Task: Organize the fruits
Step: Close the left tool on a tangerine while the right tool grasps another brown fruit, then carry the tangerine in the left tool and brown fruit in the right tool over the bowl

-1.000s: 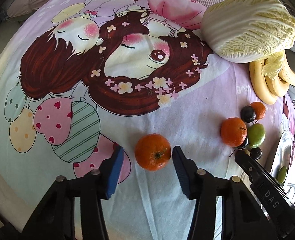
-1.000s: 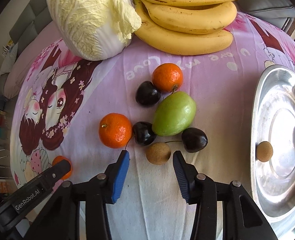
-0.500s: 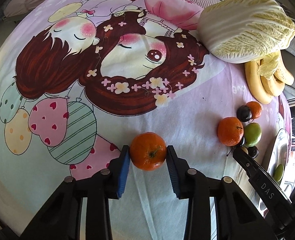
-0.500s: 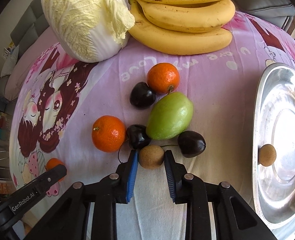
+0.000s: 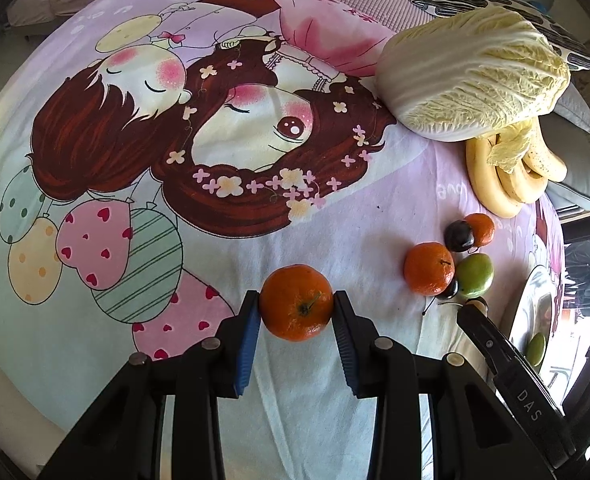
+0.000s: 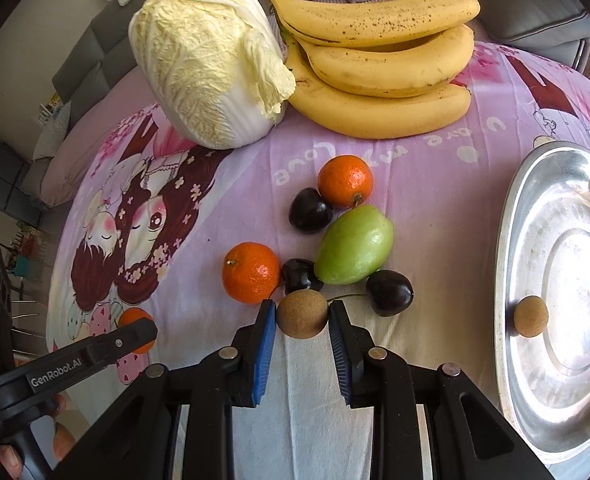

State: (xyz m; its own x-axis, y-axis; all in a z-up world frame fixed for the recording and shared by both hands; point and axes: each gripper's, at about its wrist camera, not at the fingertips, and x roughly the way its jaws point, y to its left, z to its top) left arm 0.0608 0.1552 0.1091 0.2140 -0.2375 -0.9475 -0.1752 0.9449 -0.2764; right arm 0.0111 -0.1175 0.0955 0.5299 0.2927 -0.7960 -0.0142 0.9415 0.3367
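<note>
My left gripper is shut on an orange tangerine, both blue pads pressed against its sides above the cartoon cloth. My right gripper is shut on a small brown round fruit. Just beyond it lie another tangerine, a green fruit, three dark cherries and a further tangerine. A steel tray at the right holds a second brown fruit. In the left wrist view the right gripper's finger shows at the right.
A napa cabbage and a bunch of bananas lie at the far side of the cloth. Grey cushions sit behind them. The left gripper's arm crosses the lower left of the right wrist view.
Both grippers closed: the left on the tangerine, the right on the small brown fruit. The right one has since lifted slightly with its fruit.
</note>
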